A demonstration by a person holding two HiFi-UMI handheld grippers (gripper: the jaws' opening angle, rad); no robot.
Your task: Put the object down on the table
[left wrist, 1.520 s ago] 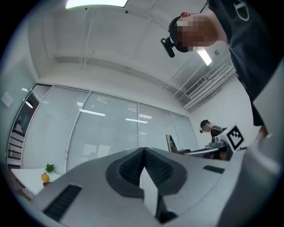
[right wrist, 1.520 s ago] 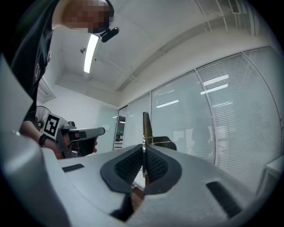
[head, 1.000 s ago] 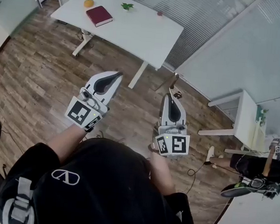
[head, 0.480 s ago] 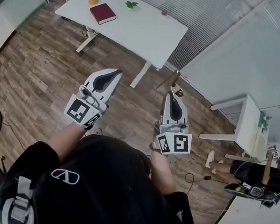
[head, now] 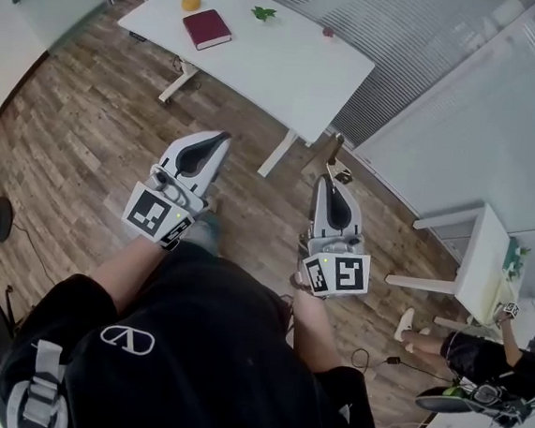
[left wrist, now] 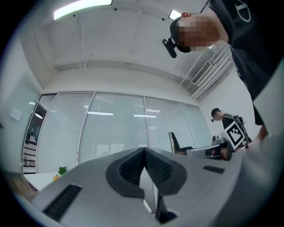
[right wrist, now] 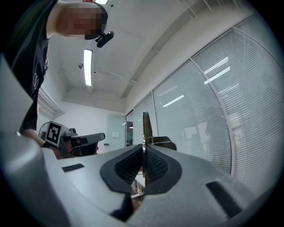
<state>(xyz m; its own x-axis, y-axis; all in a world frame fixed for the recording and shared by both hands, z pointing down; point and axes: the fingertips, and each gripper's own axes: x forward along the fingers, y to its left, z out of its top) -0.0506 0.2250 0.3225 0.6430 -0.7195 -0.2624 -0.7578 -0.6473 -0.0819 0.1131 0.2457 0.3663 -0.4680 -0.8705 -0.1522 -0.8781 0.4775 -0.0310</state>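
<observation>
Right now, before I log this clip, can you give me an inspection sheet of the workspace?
Surface: white rectangular table, ahead of both grippers, mostly bare.
Job's things: thin flat dark object, held upright by the right gripper, not yet on the table.
Clutter: dark red book, round orange fruit, green leafy sprig, small reddish item, all on the table.
Grippers: left gripper jaws together, empty; right gripper jaws shut on the object.
Cables: black cable on the floor.
Surroundings: wood-plank floor, glass walls with blinds, second person at lower right.
</observation>
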